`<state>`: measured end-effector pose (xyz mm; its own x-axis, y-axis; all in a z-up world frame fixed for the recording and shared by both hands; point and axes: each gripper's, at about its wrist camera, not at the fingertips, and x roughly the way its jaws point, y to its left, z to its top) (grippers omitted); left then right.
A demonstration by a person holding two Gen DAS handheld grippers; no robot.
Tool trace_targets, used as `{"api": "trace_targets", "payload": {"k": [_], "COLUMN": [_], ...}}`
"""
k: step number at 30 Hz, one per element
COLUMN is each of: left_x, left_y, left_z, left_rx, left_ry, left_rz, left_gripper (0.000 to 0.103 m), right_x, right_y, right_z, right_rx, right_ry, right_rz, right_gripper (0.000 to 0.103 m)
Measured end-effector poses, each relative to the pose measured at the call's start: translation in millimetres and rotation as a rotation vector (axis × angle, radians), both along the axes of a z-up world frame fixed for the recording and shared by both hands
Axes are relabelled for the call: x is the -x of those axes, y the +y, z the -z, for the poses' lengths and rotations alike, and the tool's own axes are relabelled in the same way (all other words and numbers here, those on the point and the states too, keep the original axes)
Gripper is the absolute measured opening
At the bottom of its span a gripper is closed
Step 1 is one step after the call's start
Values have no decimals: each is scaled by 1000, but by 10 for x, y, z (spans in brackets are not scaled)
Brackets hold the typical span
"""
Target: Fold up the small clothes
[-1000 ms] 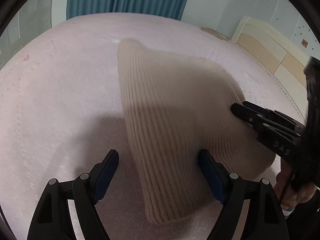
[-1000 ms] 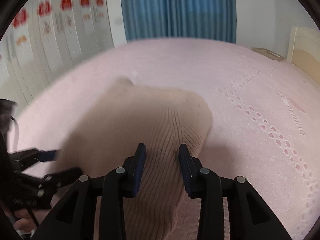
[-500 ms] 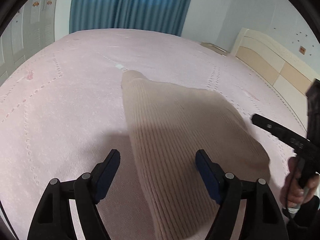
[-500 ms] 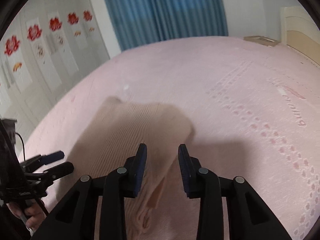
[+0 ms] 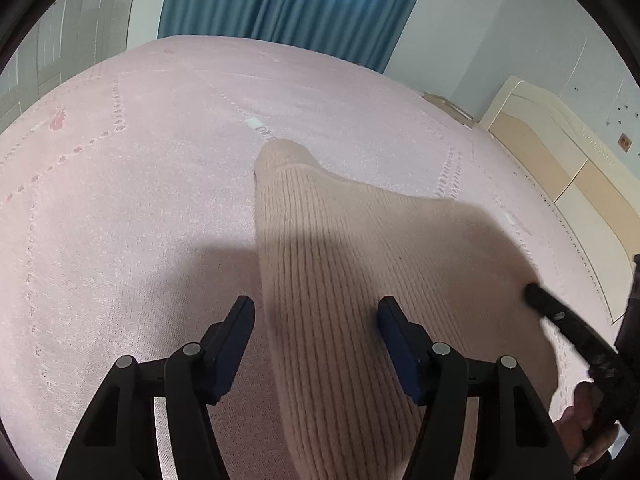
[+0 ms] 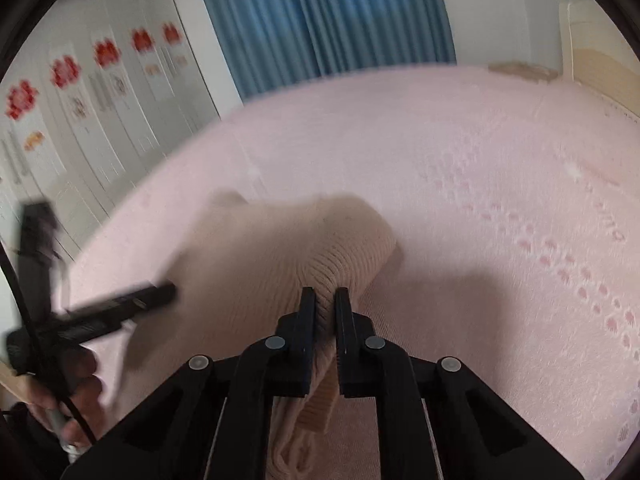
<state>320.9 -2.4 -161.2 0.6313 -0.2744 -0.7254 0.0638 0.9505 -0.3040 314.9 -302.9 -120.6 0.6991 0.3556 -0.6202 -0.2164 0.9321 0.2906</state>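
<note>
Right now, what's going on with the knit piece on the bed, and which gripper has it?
A person is folding a beige ribbed knit garment on a pink bedspread, with a handheld gripper in each hand. The right gripper is shut on a bunched fold of the garment's edge, lifting it off the bed. The left gripper is open, its fingers straddling the garment's near end without pinching it. The rest of the garment lies flat. The right wrist view is blurred.

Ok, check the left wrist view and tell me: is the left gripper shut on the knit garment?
No, the left gripper is open, its blue fingers spread apart, not clamping the beige knit garment.
</note>
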Motion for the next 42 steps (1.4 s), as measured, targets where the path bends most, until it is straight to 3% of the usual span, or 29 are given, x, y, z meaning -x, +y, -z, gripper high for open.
{"api": "trace_targets", "payload": {"k": [2, 7, 11, 13, 16, 21, 24, 42], "left_x": [35, 14, -10, -78, -107, -99, -97, 65], "left_y": [-3, 6, -6, -13, -22, -51, -66, -16], "left_z": [-16, 21, 60, 91, 125, 150, 151, 98], "left_rx": [3, -2, -42, -26, -14, -32, -45, 0], "left_ry": [-12, 4, 20, 38, 54, 53, 46, 49], "left_rz": [3, -13, -35, -39, -45, -48, -48, -39], "left_gripper": [62, 63, 65, 65, 65, 68, 68, 69], "right_x": [3, -196, -129, -132, -175, -169, -161, -44], "right_y": [-15, 135, 289, 311, 350, 513, 537, 288], "right_z": [-30, 265, 96, 39, 103, 299, 316, 181], "right_rx": [24, 194, 305, 238, 141, 298, 310, 151], "right_ry": [-2, 132, 5, -16, 24, 46, 43, 76], "right_rz": [10, 27, 55, 56, -10, -8, 3, 9], "right_gripper": [8, 11, 25, 26, 27, 26, 26, 30]}}
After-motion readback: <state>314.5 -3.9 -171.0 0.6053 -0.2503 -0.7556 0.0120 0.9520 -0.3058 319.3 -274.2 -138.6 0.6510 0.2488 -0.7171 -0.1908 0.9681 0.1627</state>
